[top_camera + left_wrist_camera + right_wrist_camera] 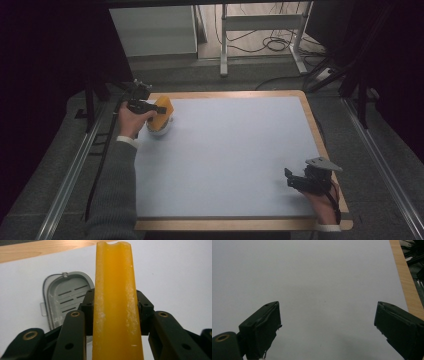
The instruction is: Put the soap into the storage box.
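Two grippers at work. Left gripper (115,312) pinches an orange-yellow soap bar (115,302) between its black jaws, pads pressed on both long sides; bar stands on end, whitish scuffs along its edges. In the high view the left gripper (150,107) holds the soap bar (163,110) at the far left corner of the table (225,150), just above a white soap dish (159,130). Left gripper view shows a grey slotted tray (66,297) lying flat on the white surface beyond the jaws. Right gripper (295,181) rests near the right front edge, jaws spread wide, nothing between them, well apart from the soap.
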